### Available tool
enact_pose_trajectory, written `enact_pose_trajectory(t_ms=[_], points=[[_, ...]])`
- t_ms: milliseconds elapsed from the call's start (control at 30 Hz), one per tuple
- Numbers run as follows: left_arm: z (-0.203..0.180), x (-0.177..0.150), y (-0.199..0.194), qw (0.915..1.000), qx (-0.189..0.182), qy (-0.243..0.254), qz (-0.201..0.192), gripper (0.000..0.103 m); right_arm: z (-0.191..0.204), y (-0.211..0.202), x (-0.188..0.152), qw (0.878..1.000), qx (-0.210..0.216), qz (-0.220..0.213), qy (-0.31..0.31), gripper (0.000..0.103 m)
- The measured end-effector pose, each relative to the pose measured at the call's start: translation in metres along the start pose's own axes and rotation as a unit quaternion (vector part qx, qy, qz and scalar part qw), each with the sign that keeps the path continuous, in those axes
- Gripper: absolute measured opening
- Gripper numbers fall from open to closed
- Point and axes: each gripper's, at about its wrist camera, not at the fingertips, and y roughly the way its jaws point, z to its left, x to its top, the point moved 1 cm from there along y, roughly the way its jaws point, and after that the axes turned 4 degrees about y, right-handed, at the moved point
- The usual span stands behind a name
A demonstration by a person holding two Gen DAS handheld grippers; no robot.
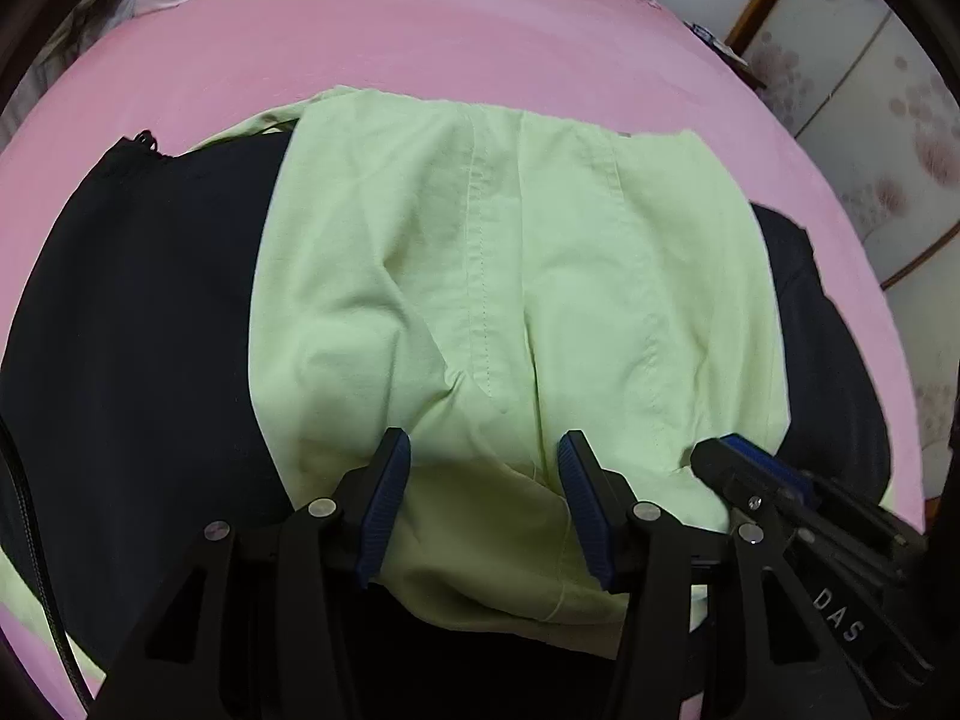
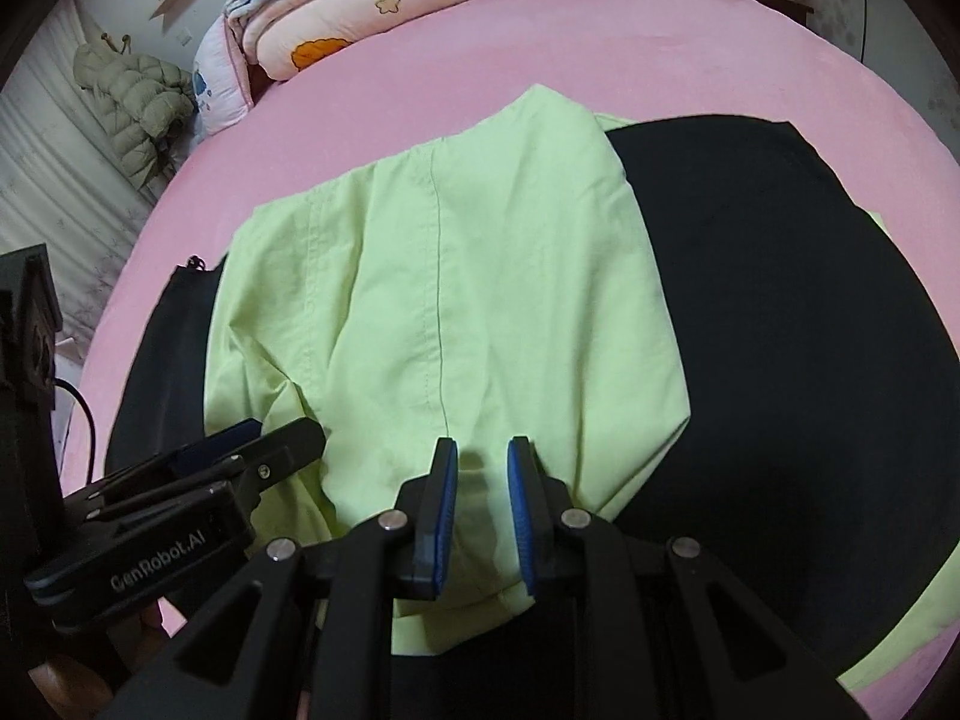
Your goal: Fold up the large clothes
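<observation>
Right, left to right: we see the black garment (image 1: 138, 312) spread on the pink bed (image 1: 420, 42), the light green garment (image 1: 498, 276) lying over it. It looks soft, light and floppy; best grabbed at the near hem. Our left gripper (image 1: 485, 498) points steeply down, jaws apart, green cloth between. The right gripper (image 2: 482, 510) is likewise tilted, jaws narrow around a green fold; whether it is pinched we cannot tell.

garment (image 1: 480, 276): lt green + black | bedsheet (image 1: 420, 42): plain pink | pillows (image 2: 336, 18): pink w/ cartoon print
</observation>
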Motion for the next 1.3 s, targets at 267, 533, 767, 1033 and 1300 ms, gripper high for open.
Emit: enact_pose_trajectory(t_ms=[267, 533, 767, 1033, 1300], points=[[-0.007, 0.001, -0.006, 0.9998, -0.018, -0.003, 0.008, 0.057, 0.011, -0.001, 0.002, 0.999, -0.032, 0.012, -0.013, 0.017], [0.005, 0.000, -0.041, 0.9995, -0.026, -0.015, 0.008, 0.076, 0.017, -0.026, 0.000, 1.000, -0.026, 0.009, 0.007, 0.017], [0.010, 0.002, -0.095, 0.9983, -0.046, -0.037, -0.005, 0.076, 0.037, -0.078, -0.007, 1.000, -0.006, -0.006, -0.015, 0.019], [0.010, 0.007, -0.175, 0.9959, -0.070, -0.047, -0.035, 0.076, 0.067, -0.159, -0.010, 0.999, 0.015, -0.033, -0.032, 0.019], [0.004, -0.001, -0.250, 0.9947, -0.076, -0.041, -0.057, 0.078, 0.087, -0.239, -0.014, 0.997, 0.025, -0.070, -0.029, 0.019]])
